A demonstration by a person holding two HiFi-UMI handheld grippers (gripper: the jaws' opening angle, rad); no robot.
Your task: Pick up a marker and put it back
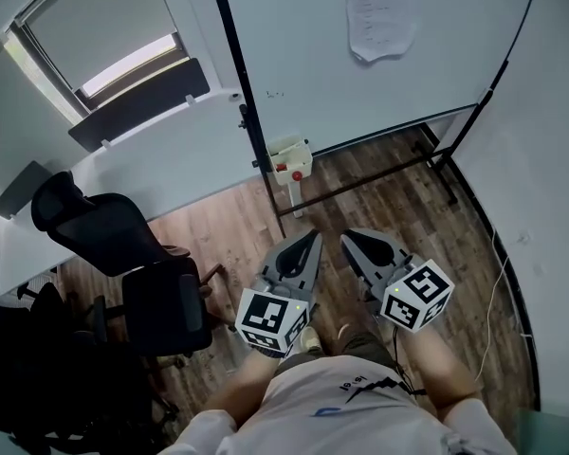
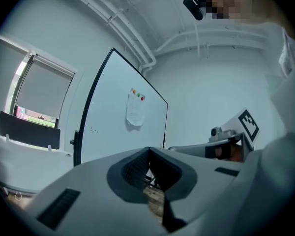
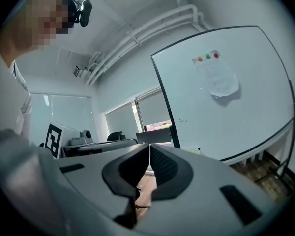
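Left gripper (image 1: 311, 238) and right gripper (image 1: 349, 238), both pressed together on nothing, hang well apart from the far white holder (image 1: 296, 152) where a red marker (image 1: 283, 167) seemingly sits; arriving unopened would knock it away.

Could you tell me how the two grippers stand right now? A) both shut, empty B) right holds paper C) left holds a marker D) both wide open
A: in the left gripper and the right gripper alike, the jaw tips meet with nothing between them.
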